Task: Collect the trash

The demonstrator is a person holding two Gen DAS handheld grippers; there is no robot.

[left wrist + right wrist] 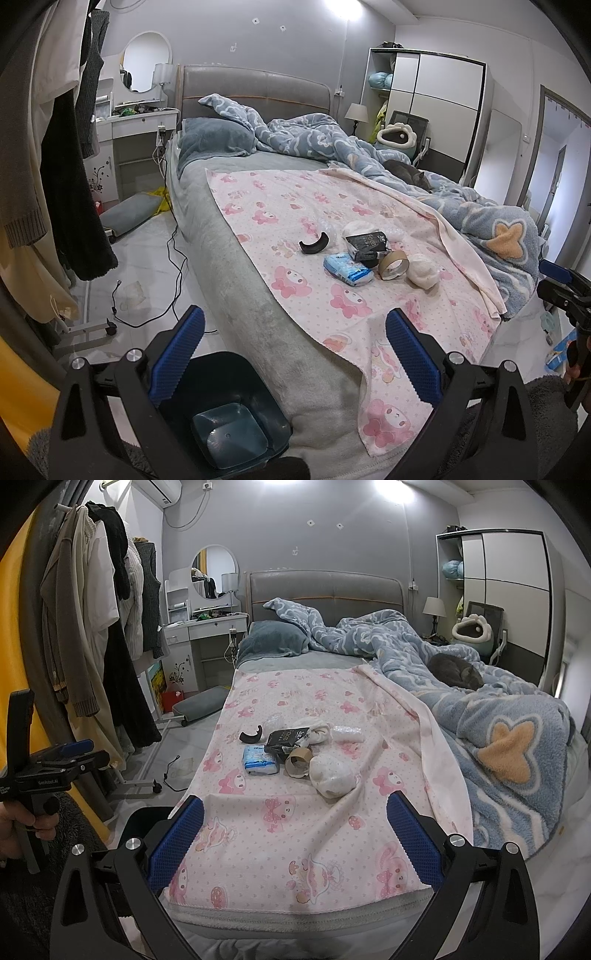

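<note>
A small pile of trash lies on the pink printed sheet (295,849) on the bed. It holds a black curved piece (251,734), a blue tissue pack (258,764), a black carton (286,738), a cardboard tape core (298,764), a white crumpled wad (334,775) and clear plastic (347,733). My right gripper (295,834) is open at the foot of the bed, well short of the pile. My left gripper (295,354) is open too, over the bed's left corner, with a dark teal bin (229,417) on the floor just below it. The tissue pack (347,269) and tape core (393,264) lie far ahead.
A grey cat (456,672) sleeps on the rumpled blue duvet (509,738) at the right. A clothes rack (110,627) with hanging garments stands left of the bed. A black cable (173,280) trails over the floor. A white dresser (140,122) and a wardrobe (436,103) stand at the back.
</note>
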